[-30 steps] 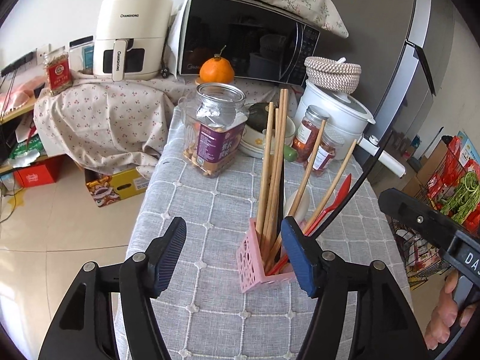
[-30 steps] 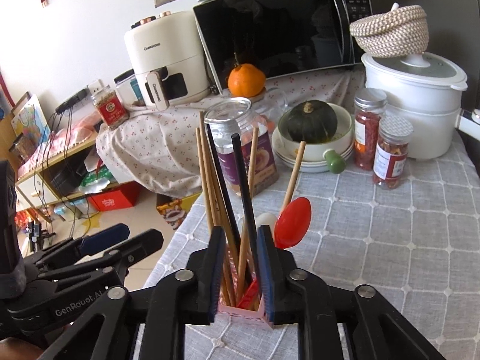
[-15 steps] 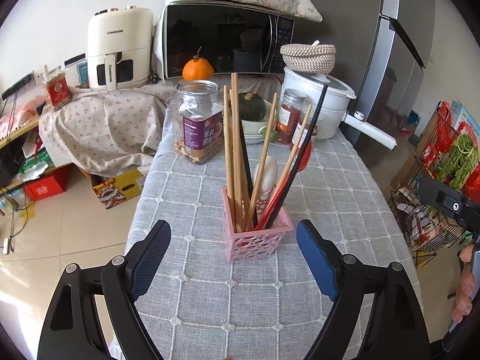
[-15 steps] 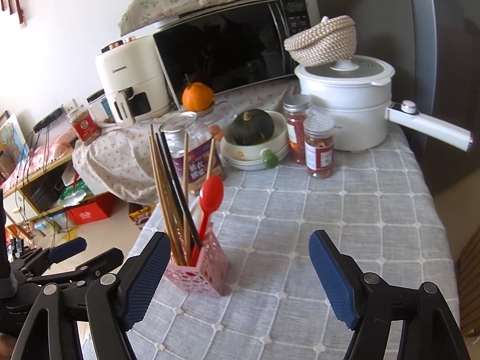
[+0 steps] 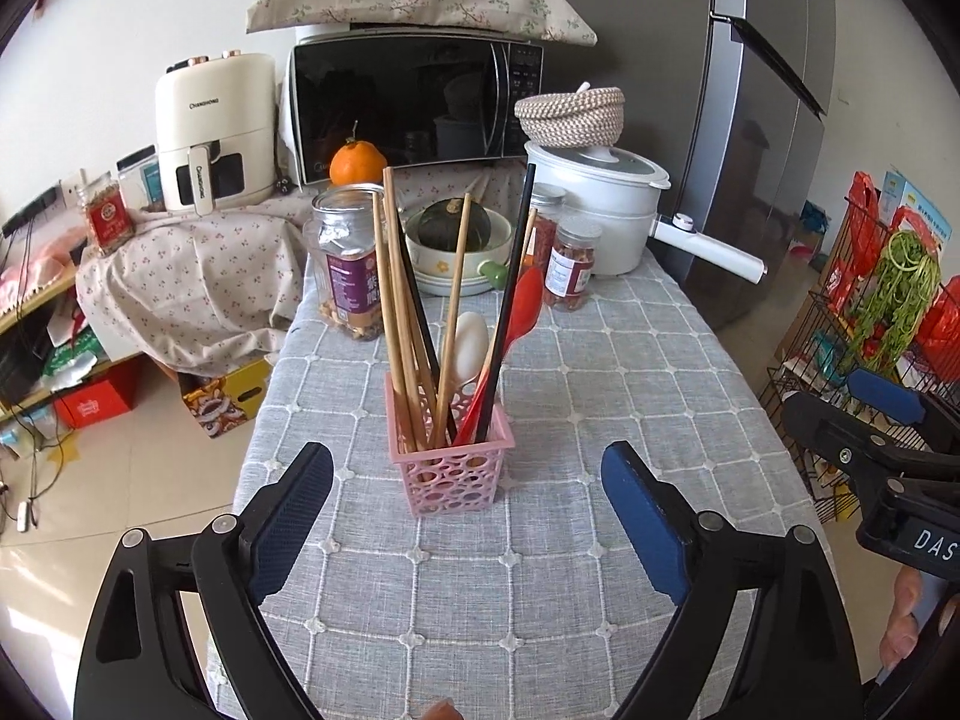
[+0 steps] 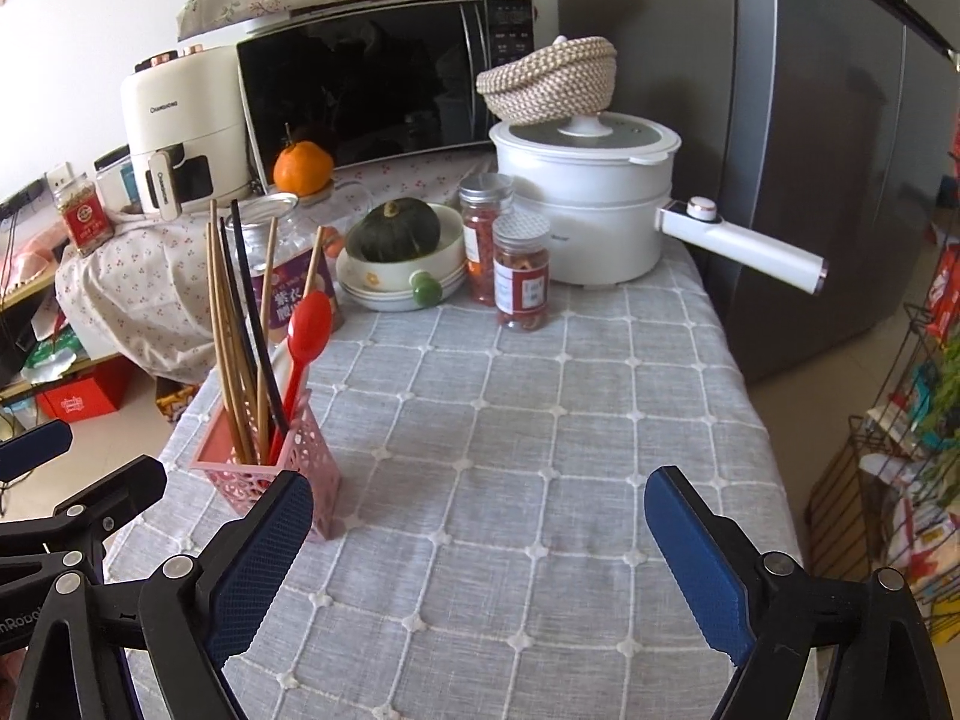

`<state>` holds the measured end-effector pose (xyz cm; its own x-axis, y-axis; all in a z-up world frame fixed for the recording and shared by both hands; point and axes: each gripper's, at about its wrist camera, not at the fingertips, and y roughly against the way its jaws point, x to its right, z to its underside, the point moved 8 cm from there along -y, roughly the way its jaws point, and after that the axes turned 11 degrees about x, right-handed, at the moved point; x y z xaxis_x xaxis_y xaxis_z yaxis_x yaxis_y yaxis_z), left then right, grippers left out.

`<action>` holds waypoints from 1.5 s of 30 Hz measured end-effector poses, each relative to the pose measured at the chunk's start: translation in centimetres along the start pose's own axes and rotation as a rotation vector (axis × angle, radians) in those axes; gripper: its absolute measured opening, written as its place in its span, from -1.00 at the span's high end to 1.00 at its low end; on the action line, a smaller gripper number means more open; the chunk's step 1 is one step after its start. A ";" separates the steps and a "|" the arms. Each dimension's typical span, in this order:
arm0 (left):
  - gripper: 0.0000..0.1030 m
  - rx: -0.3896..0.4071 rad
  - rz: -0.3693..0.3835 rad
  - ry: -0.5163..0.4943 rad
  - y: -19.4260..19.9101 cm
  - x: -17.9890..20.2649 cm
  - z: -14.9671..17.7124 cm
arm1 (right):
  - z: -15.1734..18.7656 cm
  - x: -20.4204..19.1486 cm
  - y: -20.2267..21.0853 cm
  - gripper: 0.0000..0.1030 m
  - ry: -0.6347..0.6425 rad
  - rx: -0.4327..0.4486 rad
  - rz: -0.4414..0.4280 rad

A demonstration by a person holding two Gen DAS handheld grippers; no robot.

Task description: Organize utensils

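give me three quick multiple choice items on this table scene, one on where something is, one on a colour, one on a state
1. Where does the dark green squash sit?
A. in the white bowl
B. inside the pink basket
C. on top of the microwave

2. What colour is the larger spoon standing in the pink basket?
A. blue
B. red
C. yellow

3. What is between the left gripper's fingers?
A. a chopstick
B. the basket's rim
C. nothing

Answers:
1 A: the squash rests in the white bowl beside the two jars.
2 B: the red spoon leans among the chopsticks.
3 C: the jaws are opening, with only tablecloth in the gap and the basket ahead of it.
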<state>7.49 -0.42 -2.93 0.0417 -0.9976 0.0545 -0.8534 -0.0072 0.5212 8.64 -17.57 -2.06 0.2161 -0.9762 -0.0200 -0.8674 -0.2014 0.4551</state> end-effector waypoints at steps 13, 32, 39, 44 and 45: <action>-0.83 0.004 0.002 0.005 -0.4 0.5 -0.1 | 0.7 0.7 -0.9 -0.81 -0.027 -0.035 0.005; -0.84 0.000 0.006 0.000 -0.5 0.8 0.0 | 1.0 0.7 -1.1 -0.82 -0.041 -0.047 0.001; -0.84 0.000 0.008 -0.005 -0.5 1.0 0.0 | 1.1 0.6 -1.4 -0.82 -0.045 -0.057 0.000; -0.84 0.000 0.008 -0.005 -0.5 1.0 0.0 | 1.2 0.6 -1.4 -0.82 -0.049 -0.063 -0.001; -0.84 0.000 0.009 -0.007 -0.5 1.1 -0.1 | 1.2 0.6 -1.4 -0.82 -0.049 -0.064 0.000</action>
<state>7.98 -1.49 -3.03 0.0305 -0.9981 0.0533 -0.8536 0.0017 0.5209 9.48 -18.00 -3.81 0.1927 -0.9792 -0.0635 -0.8367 -0.1978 0.5107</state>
